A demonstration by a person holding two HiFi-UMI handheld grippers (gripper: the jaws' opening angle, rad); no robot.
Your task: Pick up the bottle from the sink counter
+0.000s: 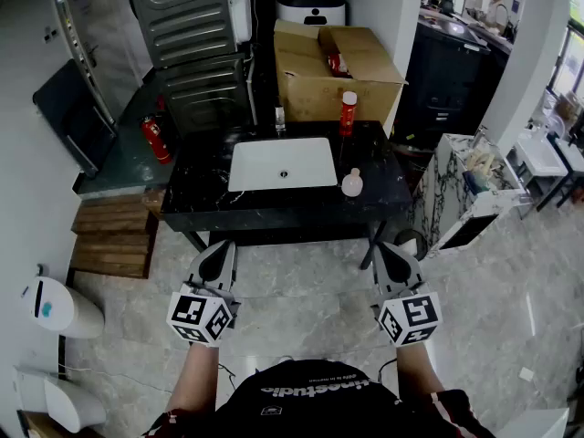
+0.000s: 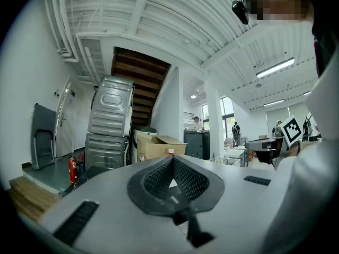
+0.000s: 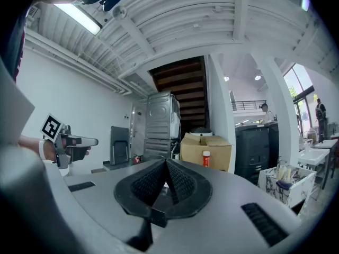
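Note:
A red bottle [image 1: 348,112] with a white cap stands at the back right of the black marble sink counter [image 1: 201,185], behind the white basin [image 1: 282,163]. A small round pinkish bottle [image 1: 352,184] sits near the counter's front right. Both grippers hang in front of the counter over the floor, well short of it. The left gripper [image 1: 219,250] is shut and empty, as is the right gripper [image 1: 385,250]. In the right gripper view the red bottle [image 3: 206,159] shows far beyond the closed right gripper [image 3: 166,163]. In the left gripper view only the bottle's cap [image 2: 170,152] peeks above the closed left gripper [image 2: 172,159].
A small clear dispenser [image 1: 280,119] stands behind the basin. An open cardboard box [image 1: 338,67] sits behind the counter. A fire extinguisher [image 1: 156,140] and wooden steps [image 1: 114,235] lie to the left, a white marble cabinet [image 1: 461,194] to the right, and a white bin [image 1: 55,307] at the lower left.

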